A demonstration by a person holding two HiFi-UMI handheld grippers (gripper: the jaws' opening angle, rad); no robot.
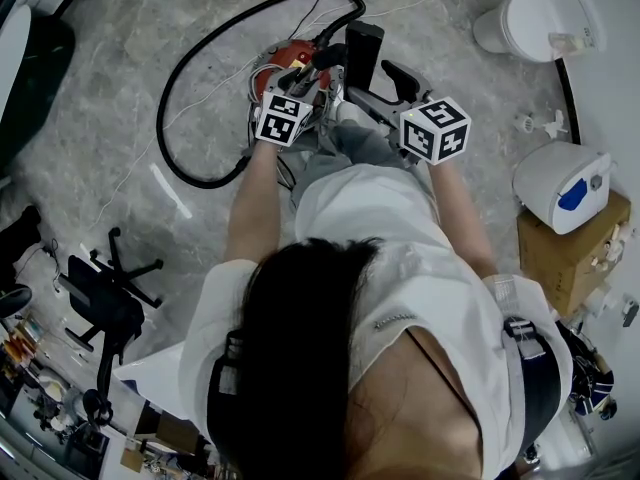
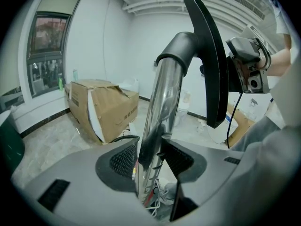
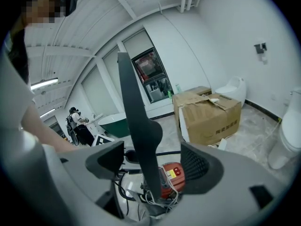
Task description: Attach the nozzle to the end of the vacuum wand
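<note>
The chrome vacuum wand (image 2: 157, 112) rises between the jaws of my left gripper (image 2: 150, 157). The pads close against both its sides. It ends in a grey elbow (image 2: 181, 48). The flat black nozzle (image 2: 207, 60) sits on that elbow. My right gripper (image 3: 153, 161) straddles the nozzle (image 3: 138, 126), seen edge-on. Floor and the red vacuum canister (image 3: 171, 178) show through gaps on both sides, so its jaws stand open. In the head view both marker cubes (image 1: 283, 118) (image 1: 435, 128) hover over the canister (image 1: 285, 63) and its black hose (image 1: 175, 138).
A torn cardboard box (image 2: 101, 107) (image 3: 211, 109) stands ahead on the marble floor. A toilet (image 1: 535, 18), a white appliance (image 1: 560, 183) on a carton, and a black office chair (image 1: 110, 298) ring the spot. A person (image 3: 80, 126) stands far off by a green tub (image 3: 110, 124).
</note>
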